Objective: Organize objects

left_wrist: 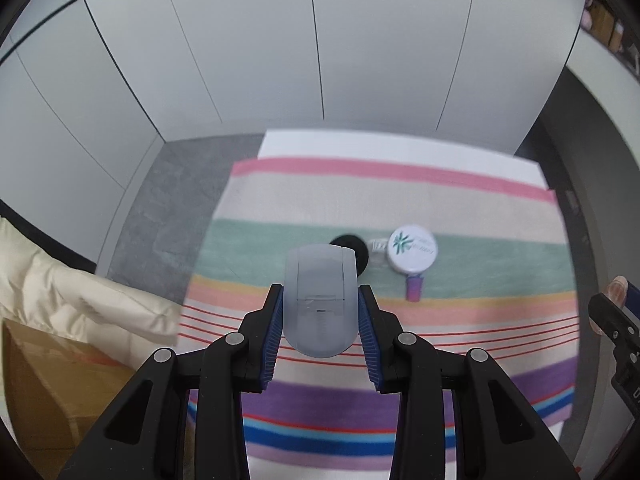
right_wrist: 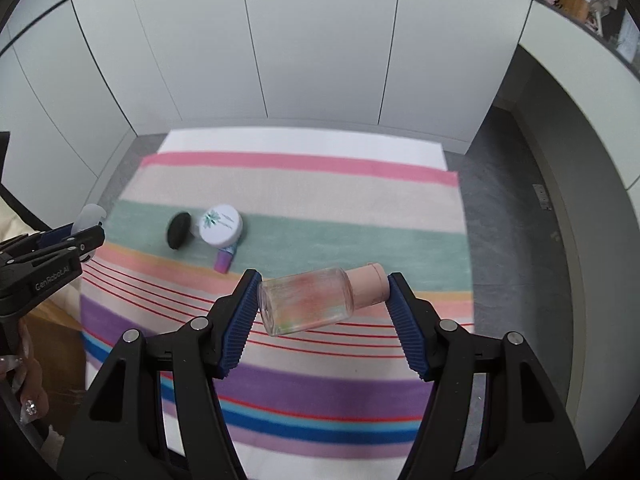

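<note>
Translucent grey plastic fills the left hand-held gripper (left_wrist: 320, 312): a small flip-top case (left_wrist: 319, 300), clamped across its flat sides by the blue pads (left_wrist: 273, 332) and held above the striped cloth (left_wrist: 400, 200) on the worktop. It looks light and stiff, though its smooth shell could slide if the squeeze eased. The right hand-held gripper (right_wrist: 322, 300) is clamped end to end on a clear bottle (right_wrist: 306, 300) with a pink cap (right_wrist: 368, 284), one pad on the base, the other on the cap, the bottle lying crosswise and slightly tilted in the air. If it is glass it is fragile, and it seems empty; a hold across the body would likely be steadier than this lengthwise pinch, which may let it pivot. On the green stripe beyond sit a black oval (right_wrist: 179, 230), a white jar (right_wrist: 221, 225) with a printed lid, and a small purple tube (right_wrist: 224, 260) just in front of the jar, all close together. Both held things probably belong with that cluster.
</note>
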`<state>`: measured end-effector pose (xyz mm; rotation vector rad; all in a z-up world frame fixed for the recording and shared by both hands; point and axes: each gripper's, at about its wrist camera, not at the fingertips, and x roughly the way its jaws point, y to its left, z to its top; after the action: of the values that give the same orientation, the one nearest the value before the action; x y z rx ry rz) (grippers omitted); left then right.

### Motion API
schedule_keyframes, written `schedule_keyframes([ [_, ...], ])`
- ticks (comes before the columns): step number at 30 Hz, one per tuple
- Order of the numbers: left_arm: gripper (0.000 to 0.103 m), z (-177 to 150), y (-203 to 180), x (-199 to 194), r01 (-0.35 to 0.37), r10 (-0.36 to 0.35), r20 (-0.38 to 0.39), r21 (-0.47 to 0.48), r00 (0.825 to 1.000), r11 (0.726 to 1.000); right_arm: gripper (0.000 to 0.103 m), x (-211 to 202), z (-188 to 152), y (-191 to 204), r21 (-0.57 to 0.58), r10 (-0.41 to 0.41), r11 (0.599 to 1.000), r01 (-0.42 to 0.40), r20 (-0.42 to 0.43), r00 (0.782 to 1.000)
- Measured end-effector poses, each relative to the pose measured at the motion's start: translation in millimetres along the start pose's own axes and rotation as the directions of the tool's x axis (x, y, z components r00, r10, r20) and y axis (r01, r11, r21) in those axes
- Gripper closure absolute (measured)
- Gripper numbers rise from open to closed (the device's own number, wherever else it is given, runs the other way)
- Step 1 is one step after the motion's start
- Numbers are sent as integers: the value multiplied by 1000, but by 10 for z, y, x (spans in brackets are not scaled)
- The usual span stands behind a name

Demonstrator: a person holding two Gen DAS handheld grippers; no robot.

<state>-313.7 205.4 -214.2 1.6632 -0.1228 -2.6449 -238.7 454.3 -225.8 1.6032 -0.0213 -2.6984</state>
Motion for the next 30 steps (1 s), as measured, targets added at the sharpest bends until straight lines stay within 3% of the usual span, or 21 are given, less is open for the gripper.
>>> schedule_keyframes([
  [9,67,232,103,-1103,9,-9,94,1,996,1000,37,-1065,300,27,31,-24,999,22,65,998],
  [17,67,199,186,-1924,15,-15,195,2,981,1000,37,-1909,379,130,12,-19,1000,17,155,988],
  [30,67,82,310,-2257,49,-41,208,-31,977,998,37,-2182,227,262,-7,14,1000,-13,187,982],
])
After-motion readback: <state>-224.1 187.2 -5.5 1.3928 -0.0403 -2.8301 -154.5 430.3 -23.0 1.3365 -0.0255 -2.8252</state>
